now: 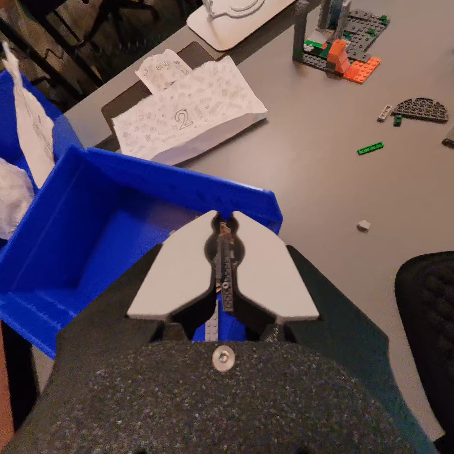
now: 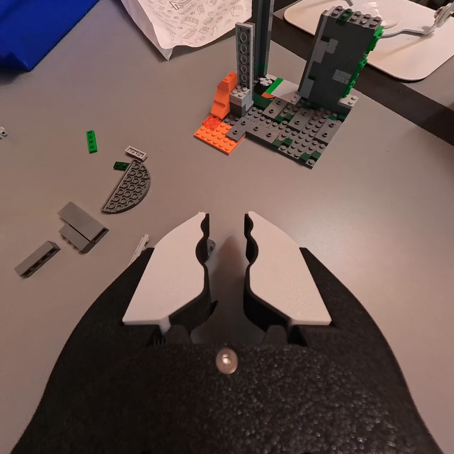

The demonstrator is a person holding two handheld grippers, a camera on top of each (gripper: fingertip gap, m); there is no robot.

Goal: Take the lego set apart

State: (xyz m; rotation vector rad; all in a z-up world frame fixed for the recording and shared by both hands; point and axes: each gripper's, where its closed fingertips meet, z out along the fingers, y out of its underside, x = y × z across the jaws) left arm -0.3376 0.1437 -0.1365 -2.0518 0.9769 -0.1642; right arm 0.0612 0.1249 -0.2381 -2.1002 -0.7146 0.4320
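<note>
The lego set (image 2: pixel 290 108) stands on the grey table: grey studded base, orange plate, tall grey wall and pillars. It also shows far right in the left wrist view (image 1: pixel 344 49). My left gripper (image 1: pixel 224 216) is shut on a long dark grey lego plate (image 1: pixel 227 277), held over the near rim of a blue bin (image 1: pixel 103 240). My right gripper (image 2: pixel 226 215) is open and empty, low over the table in front of the set. Loose pieces lie left of it: a grey half-round plate (image 2: pixel 130 189), grey bricks (image 2: pixel 82 227), a green plate (image 2: pixel 91 141).
A torn white paper bag (image 1: pixel 186 110) lies beyond the bin. A second blue bin (image 1: pixel 9 118) holds crumpled paper. A white stand base (image 2: pixel 403 49) sits at the back right. A black chair (image 1: pixel 427 319) is at the table's right edge. A small grey piece (image 1: pixel 364 225) lies alone. Spacing between my two grippers at the tips: around 40 cm. The lego set (image 2: pixel 290 108) is closer to my right gripper, around 15 cm from its tips; the left tips are 40 cm off.
</note>
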